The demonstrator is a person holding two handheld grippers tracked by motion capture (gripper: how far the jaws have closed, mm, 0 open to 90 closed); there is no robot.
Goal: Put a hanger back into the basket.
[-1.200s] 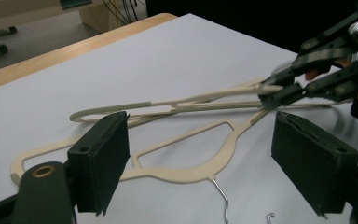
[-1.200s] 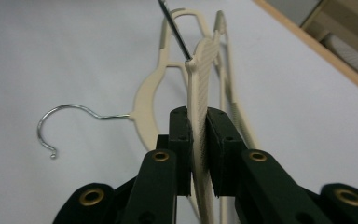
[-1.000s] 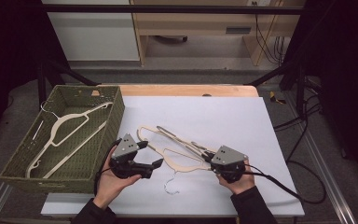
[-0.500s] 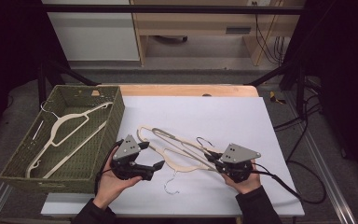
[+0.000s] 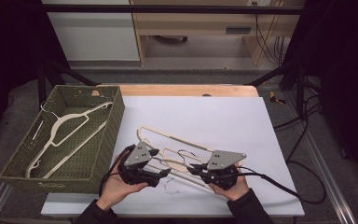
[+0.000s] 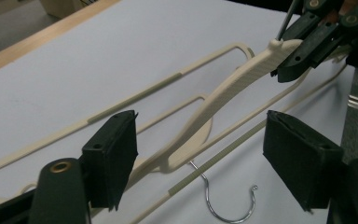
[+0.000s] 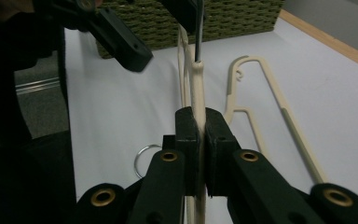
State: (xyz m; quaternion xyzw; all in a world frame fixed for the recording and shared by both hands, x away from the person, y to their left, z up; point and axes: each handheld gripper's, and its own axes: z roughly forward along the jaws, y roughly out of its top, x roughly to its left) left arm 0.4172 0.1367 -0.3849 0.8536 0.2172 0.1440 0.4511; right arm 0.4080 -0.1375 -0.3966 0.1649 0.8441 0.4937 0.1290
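Tongs first: the right gripper point(image 7: 198, 140) is pinching the arm of a cream plastic clothes hanger point(image 6: 223, 91), jaws pressed hard together on it near the neck, and is holding that end slightly off the white table sheet point(image 5: 223, 116). The left gripper point(image 6: 200, 154) is standing spread, its jaws having just been closing a little, straddling the hanger's other arm without pressing it. A second cream hanger point(image 5: 168, 135) is lying flat beneath, partly tangled. Judging from this, the left jaws should be closing squarely on the arm before lifting, keeping the metal hook point(image 6: 228, 205) clear, then carrying toward the green woven basket point(image 5: 107, 140).
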